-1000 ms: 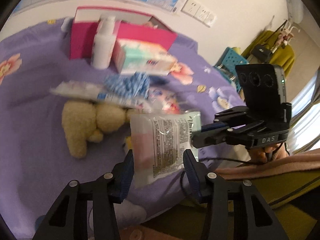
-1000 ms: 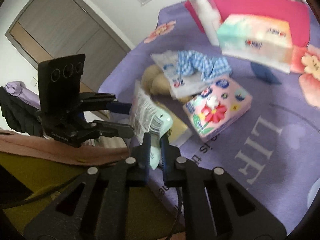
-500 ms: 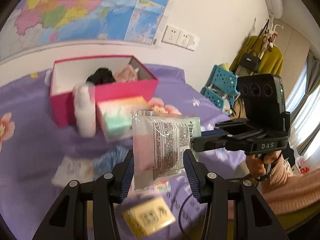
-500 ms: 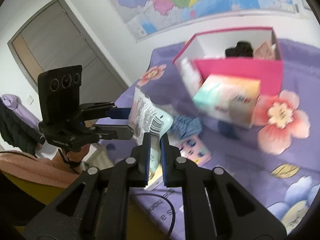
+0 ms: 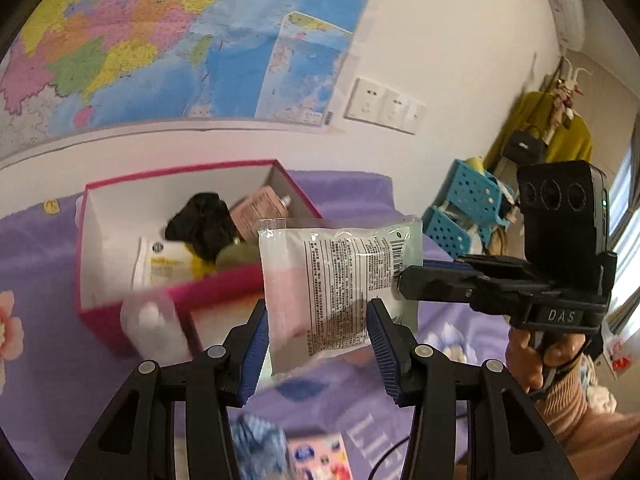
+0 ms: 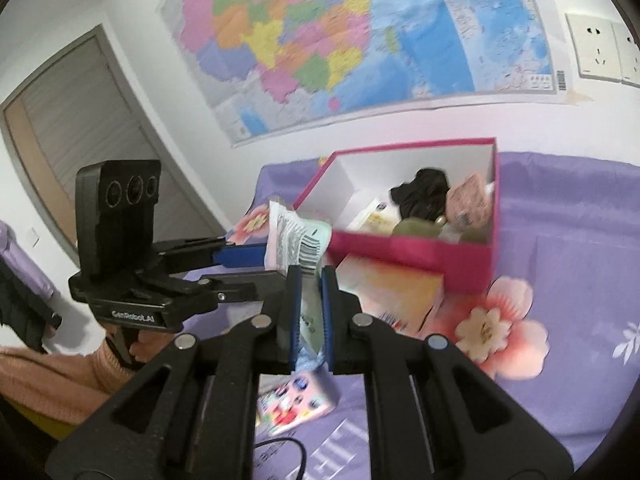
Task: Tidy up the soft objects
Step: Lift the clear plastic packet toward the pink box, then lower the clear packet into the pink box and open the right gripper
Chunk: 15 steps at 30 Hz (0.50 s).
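Packet [image 5: 340,280] (printed, pink-and-clear), gripper-pinched [image 6: 310,304].

Packet [image 5: 340,280]: held up in front of the box [image 5: 120,304], between both grippers.
Box: far on the bed [image 6: 580,280], against the wall.
Carton [image 6: 394,292]: just near of the box.
Map [image 6: 340,40]: on the wall above.

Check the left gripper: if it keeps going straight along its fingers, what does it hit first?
Probably the plastic packet, which hangs between the left gripper's open fingers, held by the right gripper. Beyond it lies the pink box on the purple bedspread. Depth is unclear in the fisheye view, so the gaps are uncertain.
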Tool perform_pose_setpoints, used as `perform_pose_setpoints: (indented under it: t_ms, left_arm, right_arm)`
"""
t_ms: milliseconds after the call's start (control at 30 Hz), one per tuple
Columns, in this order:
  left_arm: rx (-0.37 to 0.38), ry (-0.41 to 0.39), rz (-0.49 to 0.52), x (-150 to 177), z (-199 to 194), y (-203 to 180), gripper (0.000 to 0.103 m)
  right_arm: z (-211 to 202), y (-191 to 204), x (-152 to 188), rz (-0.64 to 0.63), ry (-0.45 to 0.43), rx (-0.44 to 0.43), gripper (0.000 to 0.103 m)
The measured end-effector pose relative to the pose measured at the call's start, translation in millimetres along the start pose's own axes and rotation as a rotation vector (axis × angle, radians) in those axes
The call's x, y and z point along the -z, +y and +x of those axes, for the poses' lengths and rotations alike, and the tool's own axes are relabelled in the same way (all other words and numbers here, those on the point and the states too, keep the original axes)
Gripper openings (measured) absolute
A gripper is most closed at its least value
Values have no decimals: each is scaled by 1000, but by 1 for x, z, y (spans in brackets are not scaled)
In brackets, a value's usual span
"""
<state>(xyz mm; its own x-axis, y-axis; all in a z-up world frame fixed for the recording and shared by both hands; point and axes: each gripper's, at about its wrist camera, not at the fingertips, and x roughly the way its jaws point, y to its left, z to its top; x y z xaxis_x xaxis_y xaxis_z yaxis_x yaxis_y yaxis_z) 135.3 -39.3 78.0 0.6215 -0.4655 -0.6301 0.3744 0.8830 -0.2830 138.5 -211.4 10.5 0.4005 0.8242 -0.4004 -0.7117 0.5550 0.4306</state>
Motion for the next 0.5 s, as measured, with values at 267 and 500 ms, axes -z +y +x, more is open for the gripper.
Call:
perform_pose_setpoints:
  t_ms: [267,500]
  left_arm:
    - [-52,21,-30,-35,35,11,48]
    - [-78,58,-80,-51,64,26,48]
  right_arm:
    - [17,-42,-31,59,-25,34,11]
    - [38,-74,-47,118,-20,65,11]
